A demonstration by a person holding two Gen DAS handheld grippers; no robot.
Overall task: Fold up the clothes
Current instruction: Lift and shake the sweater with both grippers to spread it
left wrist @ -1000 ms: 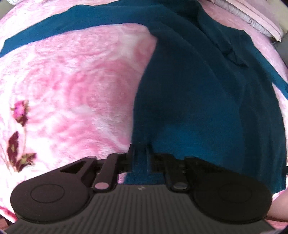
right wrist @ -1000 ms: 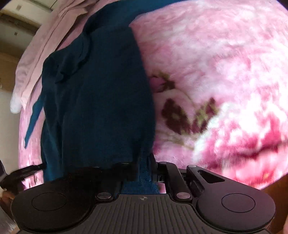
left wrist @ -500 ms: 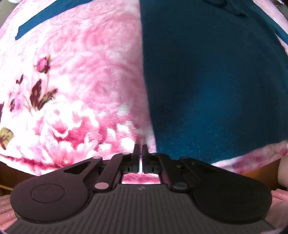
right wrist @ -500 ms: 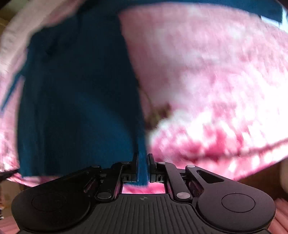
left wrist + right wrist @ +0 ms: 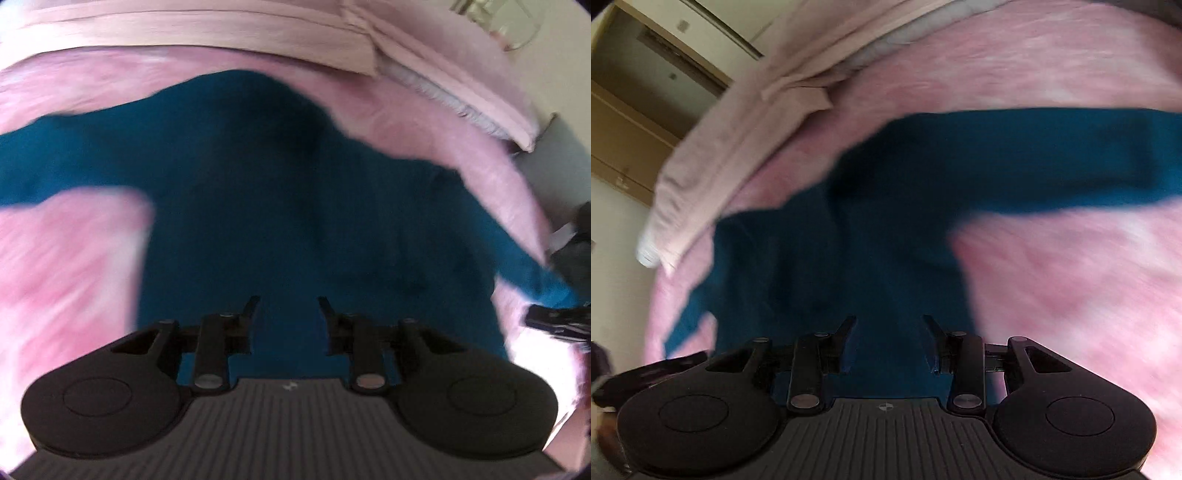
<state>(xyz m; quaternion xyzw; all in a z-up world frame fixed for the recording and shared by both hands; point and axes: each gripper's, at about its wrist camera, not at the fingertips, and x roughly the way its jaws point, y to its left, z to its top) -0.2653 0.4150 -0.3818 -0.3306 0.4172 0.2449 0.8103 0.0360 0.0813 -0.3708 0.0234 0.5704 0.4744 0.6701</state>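
Both tongs, left [image 5: 287, 301] and right [image 5: 889, 320], just opened, empty above teal sweater [image 5: 295, 192].

Both views smeared by motion blur. Teal sweater [image 5: 280, 192] edges soft; collar and weave unreadable ahead of the fingertips. Its left sleeve runs off the left wrist view's edge, left of the fingers; its other sleeve runs off the right wrist view's edge, right of the fingers. Hem hidden behind each gripper body. Pink blanket [image 5: 70, 266] pattern a streaked wash. Dark shape [image 5: 565, 317] far right of the left fingers, cropped: cannot tell what.
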